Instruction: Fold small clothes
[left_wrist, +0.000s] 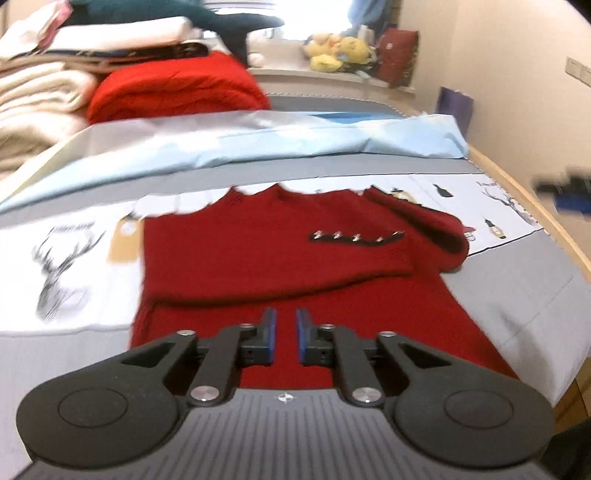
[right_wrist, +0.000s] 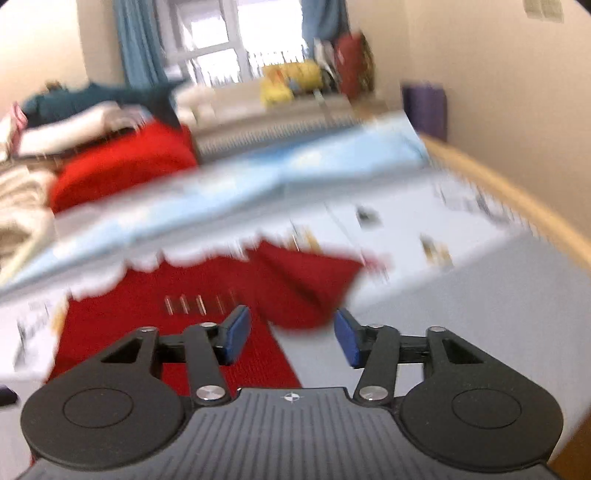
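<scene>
A dark red knit sweater (left_wrist: 258, 254) lies flat on the bed, with one sleeve folded across its body and a black strip of silver studs (left_wrist: 354, 238) on it. My left gripper (left_wrist: 286, 332) hovers over the sweater's near part, jaws a narrow gap apart and empty. In the blurred right wrist view the sweater (right_wrist: 177, 321) lies ahead and to the left, its sleeve end (right_wrist: 306, 291) just beyond the fingers. My right gripper (right_wrist: 291, 336) is wide open and empty over the sweater's right edge.
The bed has a grey and white printed cover (left_wrist: 66, 266) and a light blue sheet (left_wrist: 295, 140). A bright red folded knit (left_wrist: 177, 88) and stacked cream blankets (left_wrist: 33, 99) sit at the back left. The wooden bed edge (left_wrist: 532, 199) runs along the right, near the wall.
</scene>
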